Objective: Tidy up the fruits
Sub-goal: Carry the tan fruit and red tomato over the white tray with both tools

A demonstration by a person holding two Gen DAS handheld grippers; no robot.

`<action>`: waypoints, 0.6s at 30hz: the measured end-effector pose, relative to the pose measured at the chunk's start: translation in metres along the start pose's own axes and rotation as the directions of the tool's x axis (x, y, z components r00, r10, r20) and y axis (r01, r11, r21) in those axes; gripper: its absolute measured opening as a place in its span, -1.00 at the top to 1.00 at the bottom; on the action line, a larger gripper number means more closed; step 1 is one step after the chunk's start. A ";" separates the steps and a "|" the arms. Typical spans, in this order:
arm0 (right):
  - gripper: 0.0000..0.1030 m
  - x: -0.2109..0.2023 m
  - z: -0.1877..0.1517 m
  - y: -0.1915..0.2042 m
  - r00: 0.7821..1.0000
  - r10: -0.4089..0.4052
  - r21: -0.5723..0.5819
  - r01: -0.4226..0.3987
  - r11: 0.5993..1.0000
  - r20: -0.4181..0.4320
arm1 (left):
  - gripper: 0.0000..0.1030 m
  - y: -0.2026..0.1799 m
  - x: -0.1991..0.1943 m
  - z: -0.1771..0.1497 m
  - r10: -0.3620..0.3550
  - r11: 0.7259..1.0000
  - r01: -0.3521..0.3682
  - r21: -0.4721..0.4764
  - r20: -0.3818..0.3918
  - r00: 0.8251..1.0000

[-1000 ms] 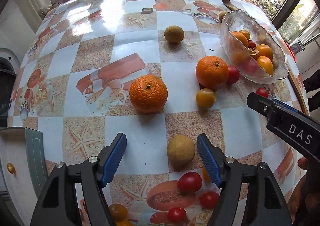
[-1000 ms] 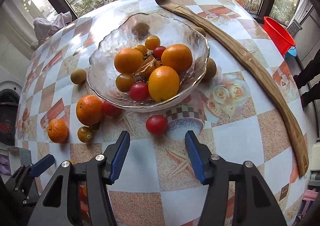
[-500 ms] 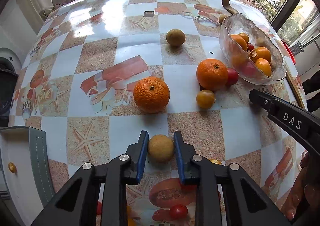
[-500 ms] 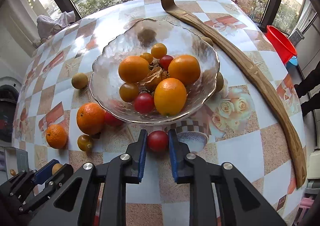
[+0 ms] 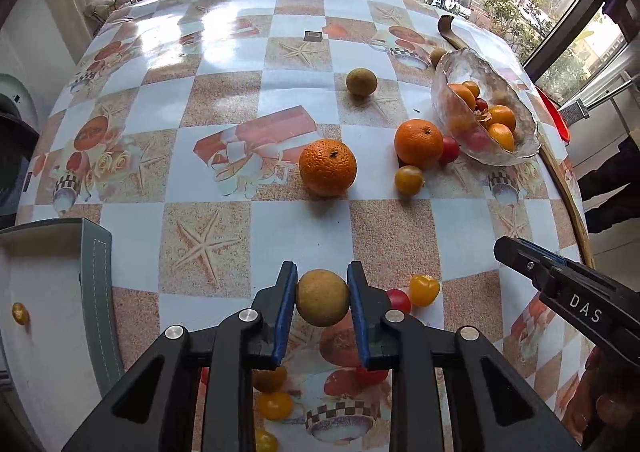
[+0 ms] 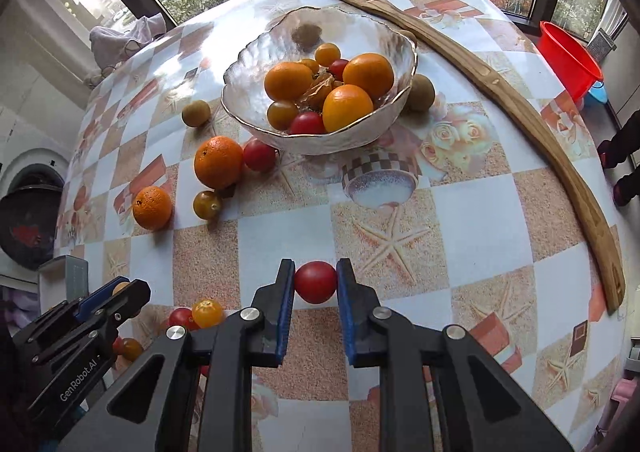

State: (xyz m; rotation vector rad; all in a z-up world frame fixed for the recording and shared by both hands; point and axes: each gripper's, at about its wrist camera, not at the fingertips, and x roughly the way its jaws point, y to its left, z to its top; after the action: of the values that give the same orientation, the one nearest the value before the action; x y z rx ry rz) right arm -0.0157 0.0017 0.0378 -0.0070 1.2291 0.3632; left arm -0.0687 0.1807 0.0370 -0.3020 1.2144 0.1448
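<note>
My left gripper (image 5: 322,298) is shut on a tan round fruit (image 5: 322,303) and holds it above the table. My right gripper (image 6: 315,282) is shut on a red cherry tomato (image 6: 315,282), also lifted. A glass bowl (image 6: 248,108) with oranges and tomatoes stands ahead of the right gripper; it shows at the right in the left wrist view (image 5: 448,76). Two oranges (image 5: 328,168) (image 5: 418,142), a yellow tomato (image 5: 409,180) and a tan fruit (image 5: 361,82) lie loose on the table.
A long wooden stick (image 6: 500,92) lies along the table's right edge. A red bucket (image 6: 568,60) stands on the floor beyond. Several small tomatoes (image 5: 424,289) lie near the front edge. A grey-edged tray (image 5: 48,292) sits at the left.
Both grippers closed on their fruit, the left on the tan fruit and the right on the red tomato, then lifted and drew back from the bowl.
</note>
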 end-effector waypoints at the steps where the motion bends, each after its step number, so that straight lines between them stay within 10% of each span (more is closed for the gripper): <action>1: 0.56 -0.002 -0.003 0.002 1.000 0.004 -0.001 -0.004 1.000 -0.003 | 0.47 0.002 -0.004 -0.001 -0.002 1.000 0.002 -0.006 0.004 1.000; 18: 0.56 -0.018 -0.019 0.087 0.996 0.075 -0.130 -0.080 0.988 -0.041 | 0.47 0.073 -0.057 -0.026 0.049 0.995 -0.043 -0.092 0.062 0.997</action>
State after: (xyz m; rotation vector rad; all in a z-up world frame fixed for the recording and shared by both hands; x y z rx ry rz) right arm -0.0625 0.0754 0.0640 -0.0798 1.2419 0.5137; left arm -0.1320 0.2454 0.0711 -0.3458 1.1532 0.2482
